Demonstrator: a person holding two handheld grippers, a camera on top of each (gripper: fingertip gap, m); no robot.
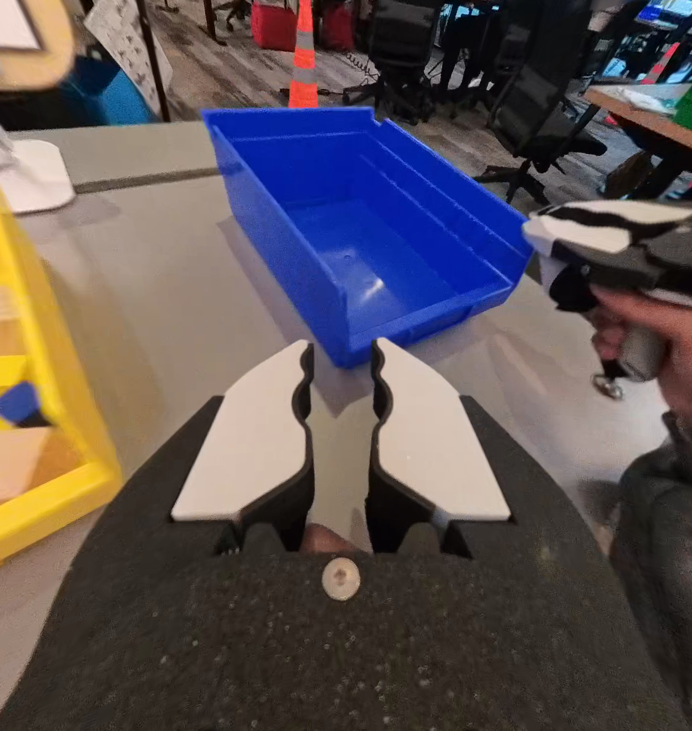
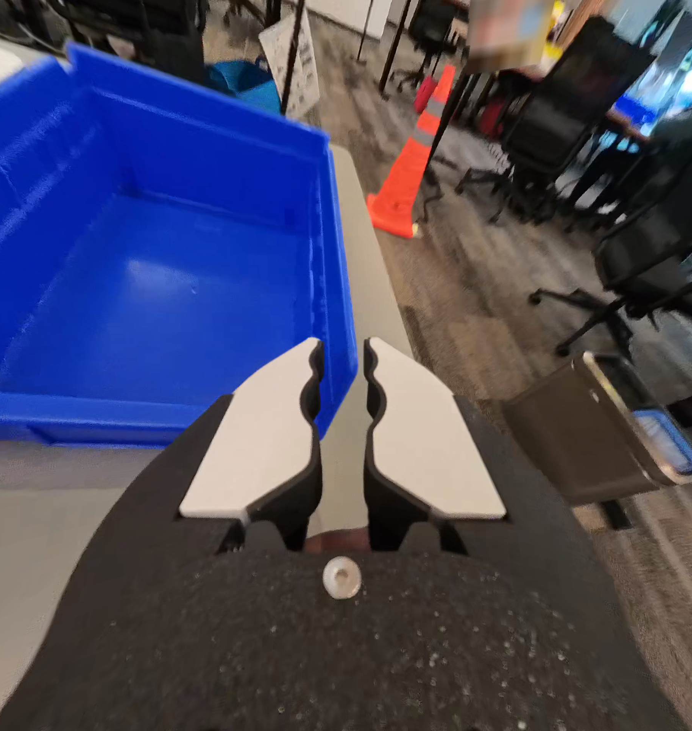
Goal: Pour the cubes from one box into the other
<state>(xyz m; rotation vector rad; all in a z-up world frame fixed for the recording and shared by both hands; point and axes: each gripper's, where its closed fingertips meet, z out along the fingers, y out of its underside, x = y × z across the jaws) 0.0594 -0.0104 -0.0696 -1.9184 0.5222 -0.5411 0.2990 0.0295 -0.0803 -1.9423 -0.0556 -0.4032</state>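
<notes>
orange traffic cone (image 1: 304, 59) on wood-look floor (image 2: 455, 277), black office chairs (image 2: 542, 130) right of it, wooden desk (image 1: 653, 122) further right

Open-plan office or lab space, shown by black swivel chairs (image 2: 629, 277) on castors, wood-topped desk (image 1: 653, 118), grey carpeted floor (image 2: 475, 285), orange traffic cone (image 1: 304, 59), lit screens at the back.

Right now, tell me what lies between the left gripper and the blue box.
Only bare grey table, seen in the left wrist view; the left gripper sits open just short of the blue box.

Yellow box (image 1: 39, 395) blurred, cut off left
</notes>
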